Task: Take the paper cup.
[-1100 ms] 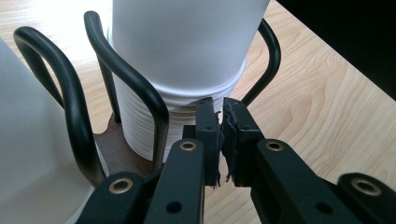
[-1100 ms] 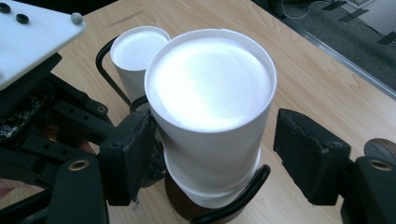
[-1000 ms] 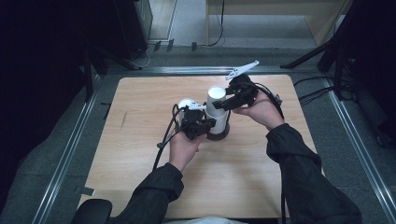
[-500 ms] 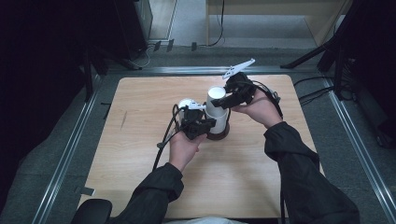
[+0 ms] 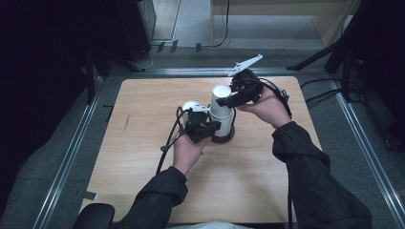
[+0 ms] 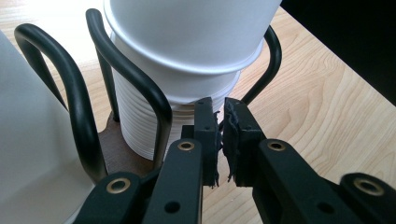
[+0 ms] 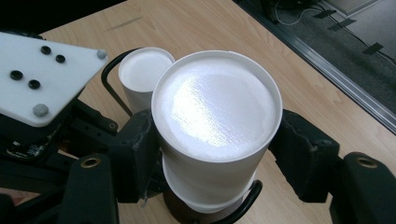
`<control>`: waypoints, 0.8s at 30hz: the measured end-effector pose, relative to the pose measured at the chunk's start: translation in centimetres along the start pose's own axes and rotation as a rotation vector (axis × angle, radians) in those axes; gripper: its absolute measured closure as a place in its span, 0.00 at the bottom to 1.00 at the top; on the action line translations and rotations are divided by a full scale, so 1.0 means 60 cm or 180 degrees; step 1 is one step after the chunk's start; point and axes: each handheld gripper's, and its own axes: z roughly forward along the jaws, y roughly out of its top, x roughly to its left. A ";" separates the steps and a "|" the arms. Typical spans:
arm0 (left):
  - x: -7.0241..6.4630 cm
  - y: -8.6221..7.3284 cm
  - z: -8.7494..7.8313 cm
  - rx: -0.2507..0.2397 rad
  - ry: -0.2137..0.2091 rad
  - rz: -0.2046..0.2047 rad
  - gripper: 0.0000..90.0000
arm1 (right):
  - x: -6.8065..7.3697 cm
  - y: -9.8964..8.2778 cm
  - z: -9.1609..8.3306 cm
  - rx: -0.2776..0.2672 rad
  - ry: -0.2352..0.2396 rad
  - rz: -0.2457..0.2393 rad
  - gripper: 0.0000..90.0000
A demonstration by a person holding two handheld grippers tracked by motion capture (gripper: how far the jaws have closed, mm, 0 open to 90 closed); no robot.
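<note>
Overhead light falls on the wooden counter (image 5: 143,143); the surrounding room is dark, nearly black at left and right. Glare burns out the top white cup (image 7: 217,109), erasing surface detail. In the left gripper view, the near jaws are sharp while the nearest white surface blurs.

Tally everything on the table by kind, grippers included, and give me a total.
Stacks of white cups: 2, the tall stack and the short stack
Black wire cup holder: 1
Grippers: 2, the left gripper shut, the right gripper whose jaws have just been closing on the tall stack
Total: 5
</note>
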 end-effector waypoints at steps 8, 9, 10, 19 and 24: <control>-0.001 0.000 0.000 0.0008 0.0001 0.0021 0.92 | 0.001 0.012 -0.019 -0.0049 0.0009 0.0020 0.38; -0.001 0.000 0.000 0.0008 0.0001 0.0021 0.92 | 0.002 0.013 -0.021 -0.0047 0.0003 0.0013 0.38; 0.000 0.000 0.000 0.0009 -0.0001 0.0018 0.92 | 0.002 0.015 -0.024 -0.0050 0.0005 0.0017 0.38; 0.000 0.000 -0.001 0.0017 -0.0014 -0.0006 0.91 | 0.007 0.030 -0.062 -0.0142 -0.0021 0.0004 0.38; 0.001 0.000 -0.001 0.0024 -0.0033 -0.0011 0.90 | 0.006 0.039 -0.094 -0.0223 -0.0004 0.0049 0.38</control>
